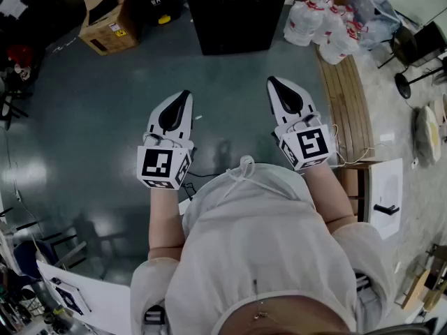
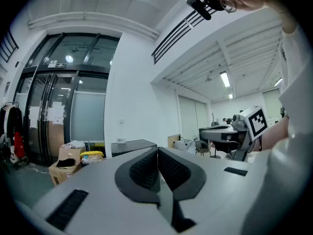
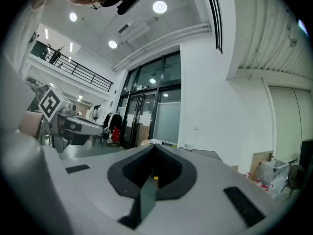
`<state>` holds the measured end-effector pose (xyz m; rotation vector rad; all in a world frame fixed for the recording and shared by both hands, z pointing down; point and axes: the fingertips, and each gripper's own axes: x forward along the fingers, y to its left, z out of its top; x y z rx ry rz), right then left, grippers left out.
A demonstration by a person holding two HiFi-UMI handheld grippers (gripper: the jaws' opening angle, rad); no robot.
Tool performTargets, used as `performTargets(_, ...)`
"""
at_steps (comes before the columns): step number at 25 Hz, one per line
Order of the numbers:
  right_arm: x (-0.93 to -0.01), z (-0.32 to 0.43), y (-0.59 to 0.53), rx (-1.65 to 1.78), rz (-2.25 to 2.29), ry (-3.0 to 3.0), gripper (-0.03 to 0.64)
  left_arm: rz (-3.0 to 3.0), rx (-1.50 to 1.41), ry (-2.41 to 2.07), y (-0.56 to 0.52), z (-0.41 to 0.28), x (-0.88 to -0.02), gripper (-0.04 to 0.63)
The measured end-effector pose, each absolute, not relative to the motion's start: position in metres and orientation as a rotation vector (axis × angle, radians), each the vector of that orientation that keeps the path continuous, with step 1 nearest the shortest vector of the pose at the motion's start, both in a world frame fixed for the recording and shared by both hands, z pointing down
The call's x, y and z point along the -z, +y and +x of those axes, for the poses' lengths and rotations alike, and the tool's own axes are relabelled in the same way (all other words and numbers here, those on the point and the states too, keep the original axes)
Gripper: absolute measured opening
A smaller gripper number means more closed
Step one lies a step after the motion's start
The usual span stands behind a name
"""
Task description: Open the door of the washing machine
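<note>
White cloth of the person's top [image 1: 269, 250] fills the bottom of the head view, with both forearms reaching out from under it. Each hand holds its tongs level, pointing away from the body over a dark, glossy floor [image 1: 84, 110].

In the head view the left gripper [image 1: 185, 95] is well apart from the right gripper [image 1: 272, 81], which reaches slightly further forward. In the left gripper view the two ribbed black pads meet along a single seam, so that tong is closed on nothing. The right gripper view shows the same thing: its dark pads are pressed together and empty (a small yellow speck sits low in the seam, too tiny to identify).

Straight ahead stands the washing machine [image 1: 236, 12], a black box at the top of the head view with its dark front facing the person. Neither gripper touches it; bare floor lies between the tips and the machine. From this steep angle I can't make out a door seam or handle.

Left of the machine sits an open cardboard box [image 1: 108, 19]. To its right are tied white plastic bags [image 1: 325, 23], and a slatted wooden bench [image 1: 349, 96] runs along the right side.
</note>
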<state>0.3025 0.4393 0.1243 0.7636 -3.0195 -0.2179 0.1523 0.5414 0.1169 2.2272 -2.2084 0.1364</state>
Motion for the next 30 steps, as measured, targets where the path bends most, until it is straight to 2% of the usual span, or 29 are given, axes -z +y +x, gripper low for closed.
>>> performTargets(14, -0.133, 0.279, 0.435, 0.179, 0.733, -3.012, 0.003, 2.214, -0.111, -2.201, 0.535, 0.13, -0.122, 0.023)
performTargets(18, -0.136, 0.272, 0.422, 0.226, 0.86, -2.973, 0.008, 2.185, -0.104, -2.216, 0.536, 0.119, -0.125, 0.023)
performTargets(19, -0.138, 0.267, 0.418, 0.219, 0.873, -2.968, 0.095, 2.178, -0.106, -2.215, 0.536, 0.116, -0.127, 0.023)
performTargets(20, -0.141, 0.261, 0.415, 0.197, 0.856, -2.973, 0.351, 2.171, -0.109, -2.215, 0.536, 0.113, -0.129, 0.023)
performTargets(21, -0.143, 0.255, 0.412, 0.172, 0.835, -2.978, 0.448, 2.162, -0.113, -2.216, 0.535, 0.11, -0.131, 0.023)
performTargets(30, -0.164, 0.193, 0.351, 0.068, 0.809, -2.988, 0.465, 2.03, -0.159, -2.267, 0.502, 0.054, -0.157, 0.023)
